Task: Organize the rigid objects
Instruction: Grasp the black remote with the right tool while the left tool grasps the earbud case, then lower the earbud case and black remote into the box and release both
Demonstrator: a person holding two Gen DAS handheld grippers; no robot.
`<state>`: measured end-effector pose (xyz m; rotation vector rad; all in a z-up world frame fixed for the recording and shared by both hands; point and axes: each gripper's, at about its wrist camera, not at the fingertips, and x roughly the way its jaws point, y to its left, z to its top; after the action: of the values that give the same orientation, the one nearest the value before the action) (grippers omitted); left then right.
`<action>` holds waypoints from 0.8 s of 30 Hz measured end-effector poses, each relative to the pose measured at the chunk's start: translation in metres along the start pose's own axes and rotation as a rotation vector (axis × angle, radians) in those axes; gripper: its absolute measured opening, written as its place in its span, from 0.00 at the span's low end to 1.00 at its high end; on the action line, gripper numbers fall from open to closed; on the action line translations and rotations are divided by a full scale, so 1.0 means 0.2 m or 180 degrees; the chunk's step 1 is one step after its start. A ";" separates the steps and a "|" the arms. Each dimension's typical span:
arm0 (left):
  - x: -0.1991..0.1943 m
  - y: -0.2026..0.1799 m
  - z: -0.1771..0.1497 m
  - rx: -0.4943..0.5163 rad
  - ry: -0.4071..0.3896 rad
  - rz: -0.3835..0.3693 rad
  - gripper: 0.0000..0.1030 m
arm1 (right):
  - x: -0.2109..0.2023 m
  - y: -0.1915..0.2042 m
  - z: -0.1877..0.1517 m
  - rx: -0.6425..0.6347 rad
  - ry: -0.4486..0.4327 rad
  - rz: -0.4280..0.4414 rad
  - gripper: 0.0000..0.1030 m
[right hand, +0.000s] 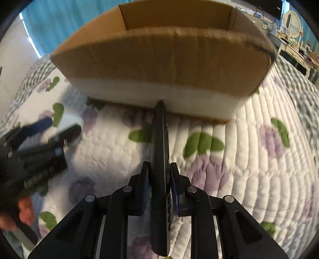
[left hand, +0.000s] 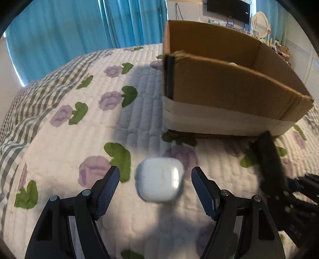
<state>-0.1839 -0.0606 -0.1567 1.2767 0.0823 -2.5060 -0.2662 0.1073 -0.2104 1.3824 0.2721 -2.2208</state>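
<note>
A white earbud case (left hand: 160, 179) lies on the quilted bed between the open fingers of my left gripper (left hand: 155, 177); the fingers do not touch it. My right gripper (right hand: 159, 175) is shut on a thin black remote (right hand: 159, 151), held edge-up and pointing at the open cardboard box (right hand: 163, 57). The remote (left hand: 269, 157) and right gripper also show at the right of the left wrist view, in front of the box (left hand: 229, 87). The left gripper shows blurred at the left of the right wrist view (right hand: 51, 127).
The box stands on a floral quilt (left hand: 69, 139) with a white band along its base; a small pale object (left hand: 232, 64) peeks over its rim. Blue curtains (left hand: 79, 25) hang behind. A dresser with a mirror (left hand: 261, 23) and a wall TV (left hand: 229, 9) stand far right.
</note>
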 end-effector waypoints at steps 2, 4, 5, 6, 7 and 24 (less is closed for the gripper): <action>0.03 0.01 -0.02 0.0030 -0.0021 -0.0023 0.75 | 0.01 -0.01 -0.02 0.0036 0.0001 0.0029 0.19; 0.06 -0.01 -0.04 0.0099 -0.0044 -0.0043 0.75 | 0.00 -0.01 -0.03 0.0086 -0.0025 0.0019 0.19; 0.05 -0.02 -0.04 0.0144 -0.0056 -0.0085 0.72 | -0.01 0.00 -0.04 0.0103 -0.0045 -0.0010 0.18; 0.04 -0.04 -0.05 0.0196 -0.0067 -0.0136 0.71 | -0.01 0.00 -0.04 0.0112 -0.0068 -0.0036 0.18; 0.03 -0.06 -0.06 0.0251 -0.0066 -0.0199 0.65 | -0.02 0.00 -0.05 0.0121 -0.0089 -0.0057 0.18; -0.38 -0.10 -0.23 0.0153 -0.0068 -0.0717 0.50 | -0.37 0.09 -0.13 0.0096 -0.0442 0.0143 0.18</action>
<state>-0.1139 -0.0140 -0.1257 1.3254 0.1706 -2.7257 -0.2109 0.1262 -0.1545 1.2302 0.1576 -2.2796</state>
